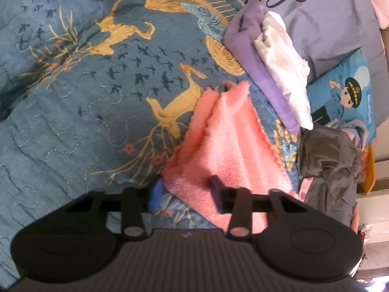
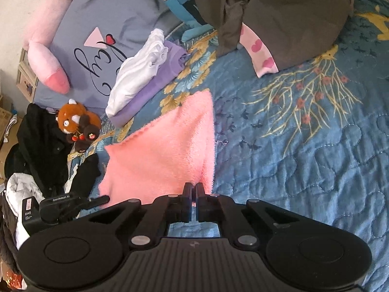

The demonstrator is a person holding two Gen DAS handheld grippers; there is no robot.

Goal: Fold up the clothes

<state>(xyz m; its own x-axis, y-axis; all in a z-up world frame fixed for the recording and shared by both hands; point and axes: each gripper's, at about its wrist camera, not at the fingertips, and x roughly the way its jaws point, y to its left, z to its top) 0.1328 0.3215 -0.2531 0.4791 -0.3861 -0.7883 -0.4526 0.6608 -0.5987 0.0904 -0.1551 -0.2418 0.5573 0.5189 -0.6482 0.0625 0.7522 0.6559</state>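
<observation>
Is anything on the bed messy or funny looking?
Yes. The dark grey clothes lie crumpled in a heap, unlike the tidy white and purple stack. The pink fleece cloth is bunched, with the right gripper pinching one edge and the left gripper open around another.

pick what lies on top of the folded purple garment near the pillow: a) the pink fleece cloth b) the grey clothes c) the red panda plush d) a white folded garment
d: a white folded garment lies directly on the folded purple garment; the red panda plush, the grey clothes and the pink fleece cloth all lie elsewhere on the blue quilt.
</observation>
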